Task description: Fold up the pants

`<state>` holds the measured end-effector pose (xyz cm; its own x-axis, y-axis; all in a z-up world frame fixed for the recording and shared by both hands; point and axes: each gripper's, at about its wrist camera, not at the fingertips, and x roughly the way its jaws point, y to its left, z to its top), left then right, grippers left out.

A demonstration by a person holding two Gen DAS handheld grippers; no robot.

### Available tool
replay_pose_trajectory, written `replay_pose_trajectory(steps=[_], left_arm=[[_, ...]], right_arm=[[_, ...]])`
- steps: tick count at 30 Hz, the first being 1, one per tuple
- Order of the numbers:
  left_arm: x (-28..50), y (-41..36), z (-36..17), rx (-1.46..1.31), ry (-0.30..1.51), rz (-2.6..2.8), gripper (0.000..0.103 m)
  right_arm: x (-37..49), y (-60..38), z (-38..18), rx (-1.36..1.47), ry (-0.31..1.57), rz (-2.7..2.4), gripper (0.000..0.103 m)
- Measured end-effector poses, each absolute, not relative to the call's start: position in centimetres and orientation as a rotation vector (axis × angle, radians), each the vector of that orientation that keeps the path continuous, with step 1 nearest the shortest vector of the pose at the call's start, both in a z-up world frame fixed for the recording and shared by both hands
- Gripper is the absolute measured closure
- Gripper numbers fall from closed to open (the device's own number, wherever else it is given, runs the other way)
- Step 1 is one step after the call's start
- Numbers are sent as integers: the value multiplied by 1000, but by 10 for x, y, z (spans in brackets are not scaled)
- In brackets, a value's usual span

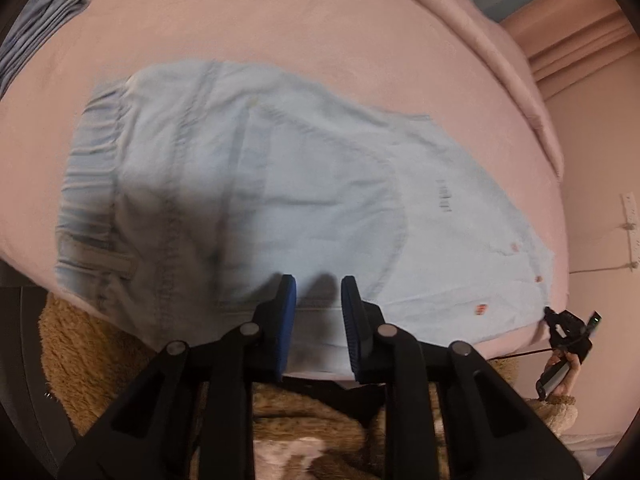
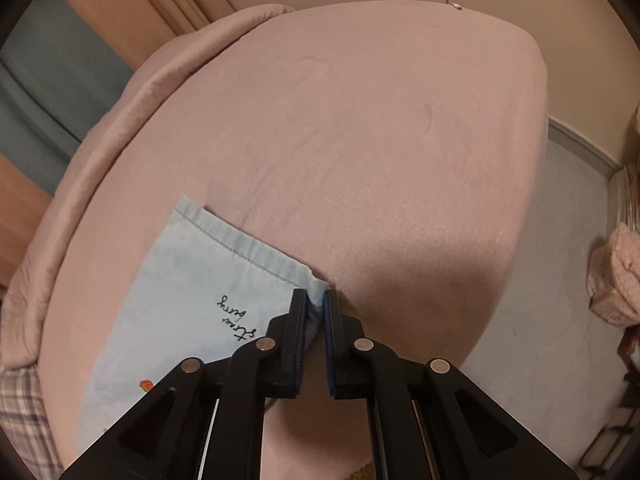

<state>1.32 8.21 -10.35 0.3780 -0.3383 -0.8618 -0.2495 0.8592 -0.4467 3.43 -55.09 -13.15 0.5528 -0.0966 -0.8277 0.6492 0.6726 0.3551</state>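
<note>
Light blue denim pants [image 1: 280, 184] lie flat on the pink bed [image 1: 280, 28], elastic waistband at the left, legs running right. My left gripper [image 1: 319, 286] is open, its blue pads just above the pants' near edge, holding nothing. In the right wrist view the leg hem [image 2: 224, 240] with black embroidered script lies on the bed [image 2: 360, 140]. My right gripper [image 2: 319, 300] is shut on the hem's near corner. The right gripper also shows small in the left wrist view [image 1: 568, 328] at the pants' far right end.
A folded blue garment [image 1: 44, 24] lies at the bed's far left corner. A rolled pink blanket [image 2: 132, 96] runs along the bed's back edge. A brown fleece garment [image 1: 92, 360] is below the near edge. Grey floor [image 2: 560, 280] lies right of the bed.
</note>
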Motion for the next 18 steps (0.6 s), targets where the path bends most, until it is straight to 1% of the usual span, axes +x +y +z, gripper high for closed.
replay_pose_trajectory(steps=[1, 4, 5, 6, 9, 13, 18], left_arm=[[14, 77, -98, -573, 1183, -83, 80], [17, 58, -89, -555, 1158, -158, 74], [17, 51, -88, -543, 1155, -179, 72], [18, 46, -89, -531, 1158, -188, 72], [21, 29, -99, -495, 1198, -193, 72], [25, 23, -123, -443, 1276, -124, 72], [25, 15, -125, -402, 1268, -103, 72]], right_arm=[[36, -550, -127, 697, 898, -495, 95], [43, -547, -106, 621, 880, -505, 79], [49, -547, -101, 599, 870, -492, 65], [59, -546, -94, 583, 857, -463, 55], [89, -543, -90, 562, 861, -385, 54], [136, -536, -101, 547, 897, -305, 54], [175, -530, -114, 479, 948, -295, 54]])
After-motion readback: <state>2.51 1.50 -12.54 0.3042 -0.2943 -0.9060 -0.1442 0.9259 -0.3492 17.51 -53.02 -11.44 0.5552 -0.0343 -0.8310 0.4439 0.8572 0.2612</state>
